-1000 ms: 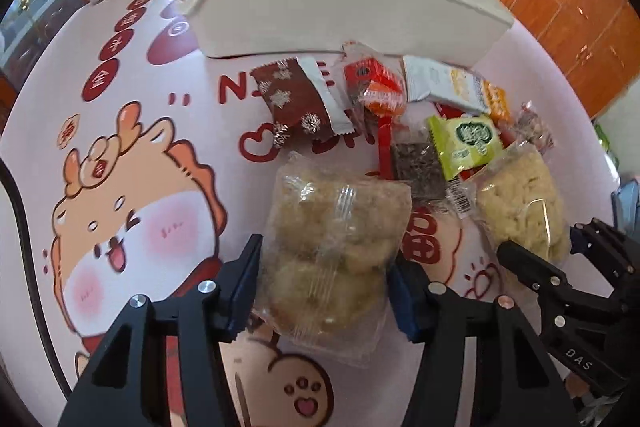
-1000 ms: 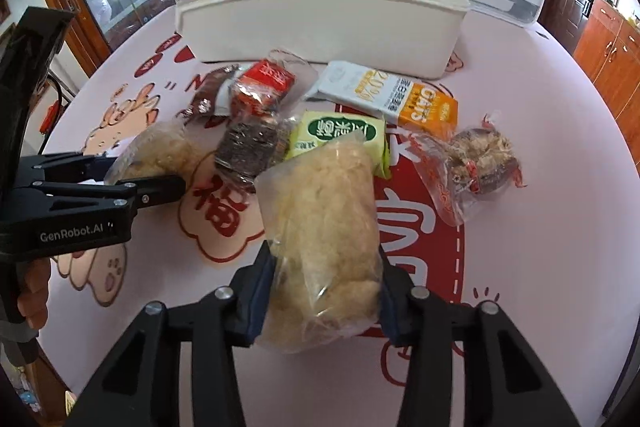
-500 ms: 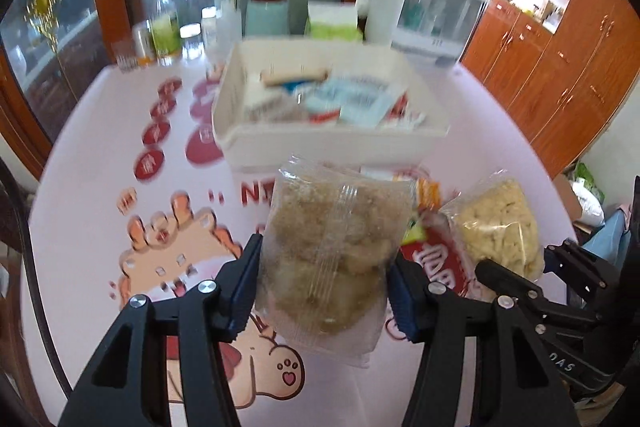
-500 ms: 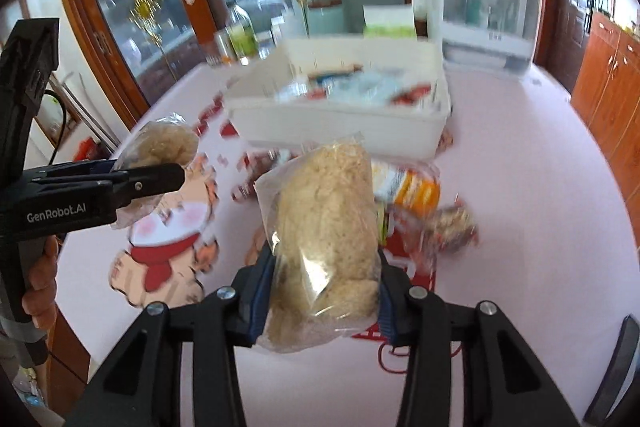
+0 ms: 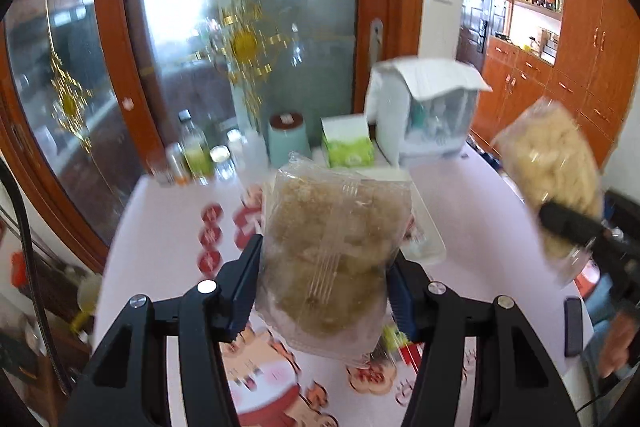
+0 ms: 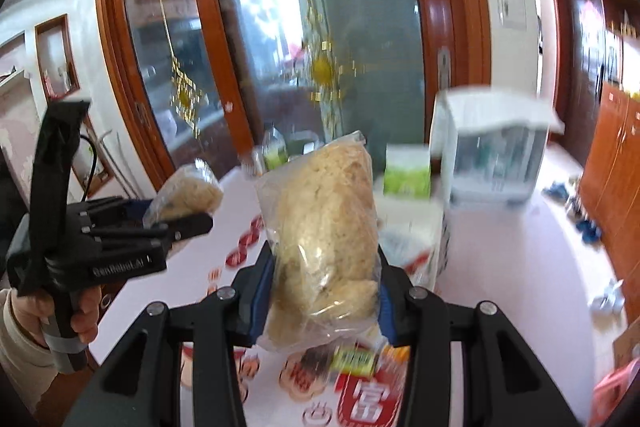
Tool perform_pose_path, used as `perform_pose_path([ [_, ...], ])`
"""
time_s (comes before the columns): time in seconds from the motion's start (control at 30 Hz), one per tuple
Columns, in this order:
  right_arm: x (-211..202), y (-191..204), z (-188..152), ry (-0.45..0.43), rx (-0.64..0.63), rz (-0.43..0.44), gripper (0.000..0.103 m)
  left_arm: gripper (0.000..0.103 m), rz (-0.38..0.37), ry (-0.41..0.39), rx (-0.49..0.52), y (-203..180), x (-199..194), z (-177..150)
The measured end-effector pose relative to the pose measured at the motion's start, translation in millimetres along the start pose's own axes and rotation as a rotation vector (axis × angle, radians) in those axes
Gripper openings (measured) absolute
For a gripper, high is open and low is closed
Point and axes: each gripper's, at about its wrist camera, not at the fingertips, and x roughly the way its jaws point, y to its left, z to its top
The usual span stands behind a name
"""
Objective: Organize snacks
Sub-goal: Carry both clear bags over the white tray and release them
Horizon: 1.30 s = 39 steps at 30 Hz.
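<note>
My left gripper (image 5: pixel 324 283) is shut on a clear bag of brownish cakes (image 5: pixel 332 251), held high above the table. My right gripper (image 6: pixel 324 287) is shut on a clear bag of pale yellow puffed snack (image 6: pixel 328 227), also lifted. The white snack bin (image 5: pixel 424 227) lies behind the brownish bag, mostly hidden; in the right wrist view the white snack bin (image 6: pixel 416 227) shows behind the pale bag. Each view catches the other gripper: the right one with its pale bag (image 5: pixel 552 183) at the right edge, the left one with the brownish bag (image 6: pixel 188 193) at the left. Loose snack packets (image 6: pixel 356 359) lie blurred below.
At the table's far edge stand a white plastic case (image 5: pixel 424 115), a green tissue box (image 5: pixel 348 143), a teal canister (image 5: pixel 288 139) and bottles (image 5: pixel 192 155). Glass doors in wooden frames rise behind. The pink printed tablecloth (image 5: pixel 168 239) shows to the left.
Both grippers have risen well above the table with their bags still gripped, and tilted upward. The views now take in the glass doors; the bin and loose packets have dropped low in frame.
</note>
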Motion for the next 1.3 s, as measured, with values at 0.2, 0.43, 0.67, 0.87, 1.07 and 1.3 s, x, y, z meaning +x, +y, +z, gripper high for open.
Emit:
perform_pose_path([
  [0.2,-3,-3,66,-0.080,-0.031,-0.062,0.044,0.056,0.016,-0.055,0.005,7,-8,49],
  [0.43,33,-10,94,-0.058,-0.023,-0.109,0.044,0.056,0.008,-0.038,-0.012,12,18,75],
  [0.67,91,-25,88,0.033,0.034,-0.129,0.044,0.056,0.021,0.013,-0.022,12,72,83],
  [0.87,129,-35,78,0.091,0.070,-0.150,0.044,0.056,0.018,0.064,-0.030,15,125,82],
  [1.07,173,-48,60,0.170,0.105,-0.178,0.045,0.056,0.011,0.118,-0.013,10,184,74],
  [1.3,222,-70,46,0.223,0.177,-0.149,0.055,0.092,0.021,0.152,0.015,2,236,63],
])
